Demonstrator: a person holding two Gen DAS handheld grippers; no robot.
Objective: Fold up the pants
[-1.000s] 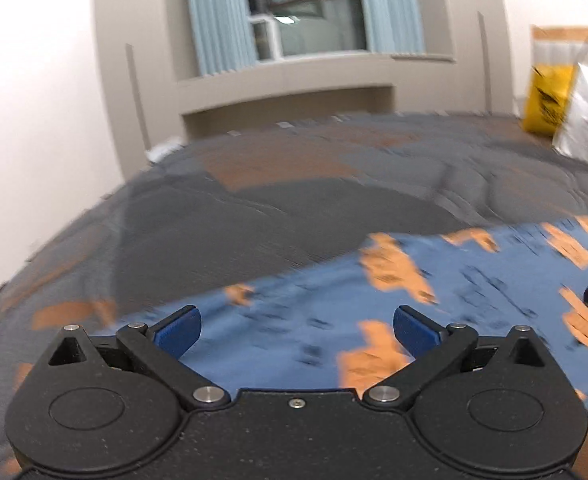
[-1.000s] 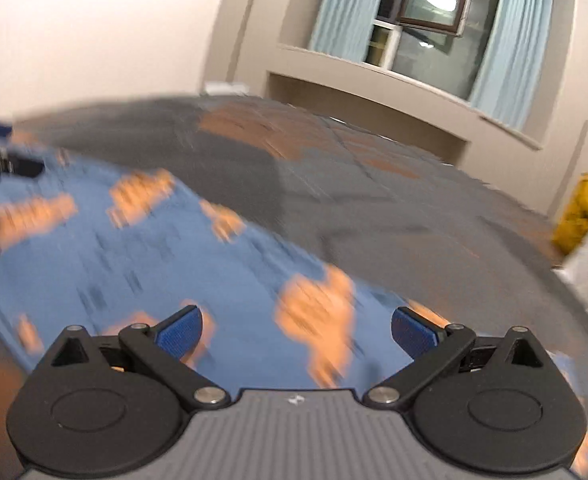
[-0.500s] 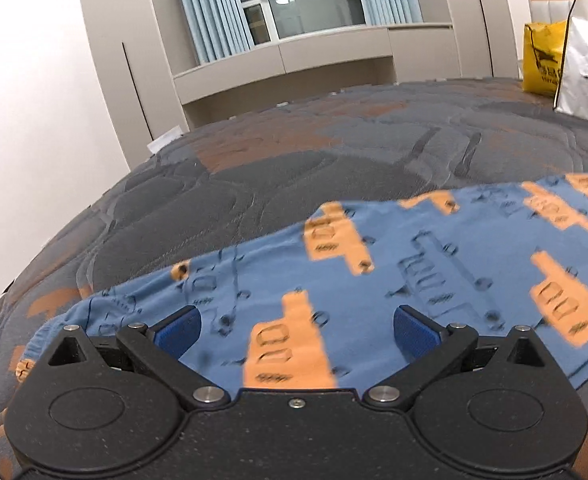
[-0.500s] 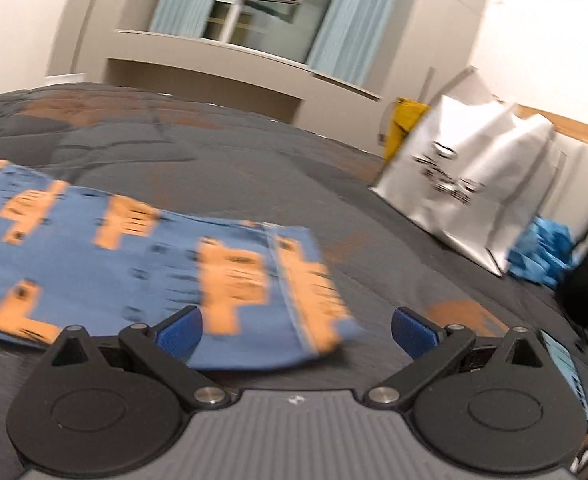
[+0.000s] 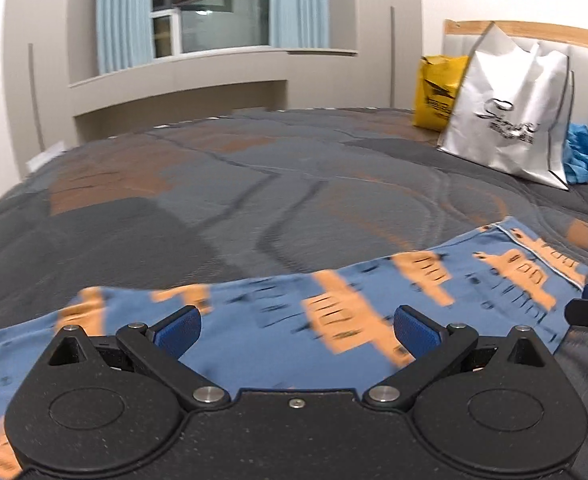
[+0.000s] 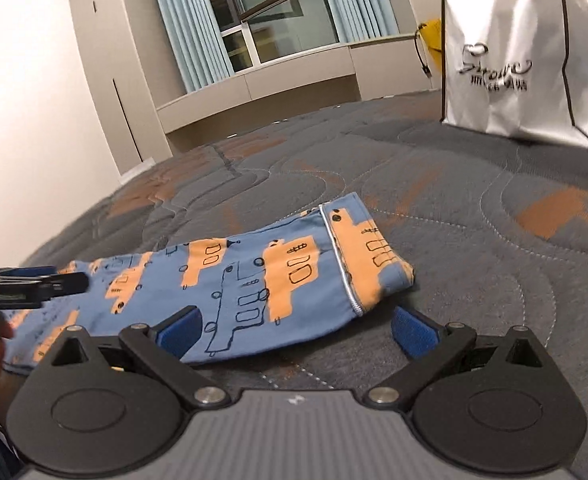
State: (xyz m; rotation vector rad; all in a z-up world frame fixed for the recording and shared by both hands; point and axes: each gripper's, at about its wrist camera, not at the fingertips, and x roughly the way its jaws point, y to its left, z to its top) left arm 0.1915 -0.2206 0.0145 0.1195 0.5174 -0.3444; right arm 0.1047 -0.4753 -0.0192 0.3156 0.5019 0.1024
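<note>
At the far left of the right wrist view, the left gripper (image 6: pixel 70 282) reaches in over the leg part of the pants (image 6: pixel 230 280), its fingers seen side-on there. In its own camera the left gripper (image 5: pixel 297 330) stands wide open, its blue pads (image 5: pixel 178 330) spread apart above the fabric with nothing between them. The pants (image 5: pixel 278 320), blue with orange vehicle prints, lie flat in a long band across the grey and orange quilted bedspread (image 5: pixel 254 184). Their hemmed end with white piping (image 6: pixel 339 260) lies toward the right. The right gripper (image 6: pixel 297 330) is also wide open and grips nothing: its left pad sits over the cloth's near edge, its right pad over bare quilt just beside the hem. Farther right and well apart from the pants, a white shopping bag (image 6: pixel 521 56) stands on the bed, with a yellow bag (image 5: pixel 439 92) behind it and some blue cloth (image 5: pixel 581 156) at its right.
</note>
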